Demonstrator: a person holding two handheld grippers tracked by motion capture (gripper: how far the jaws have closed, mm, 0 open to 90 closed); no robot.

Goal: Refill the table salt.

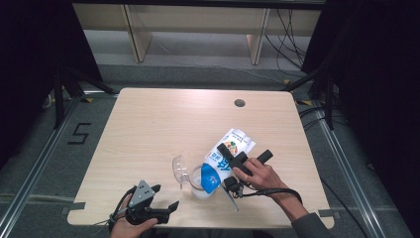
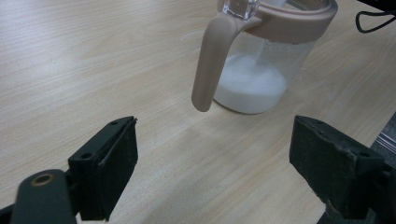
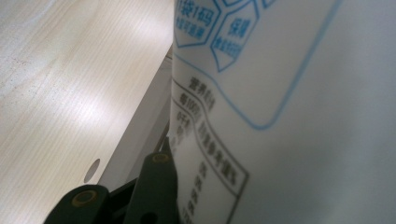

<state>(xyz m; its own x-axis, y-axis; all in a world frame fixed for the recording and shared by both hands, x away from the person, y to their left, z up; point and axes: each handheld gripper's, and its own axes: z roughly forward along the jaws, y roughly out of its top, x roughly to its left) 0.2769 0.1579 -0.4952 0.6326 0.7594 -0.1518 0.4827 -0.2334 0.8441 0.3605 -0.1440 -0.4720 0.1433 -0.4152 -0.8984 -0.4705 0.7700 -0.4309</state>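
A pale wood-grain surface (image 1: 163,124) with rounded corners stands in the middle of the room, a round cable hole (image 1: 239,103) near its far edge. It rests on grey carpeted floor (image 1: 59,163), where a black "5" marking (image 1: 79,133) lies to the left. Metal rails (image 1: 34,168) run along the floor on both sides. Beyond the far edge stands light wooden furniture (image 1: 198,25) with upright legs, and black cables (image 1: 289,34) hang and trail down at the right. Dark curtains (image 1: 29,49) close in the left and right sides. Soft overhead light leaves bright patches on the wood.
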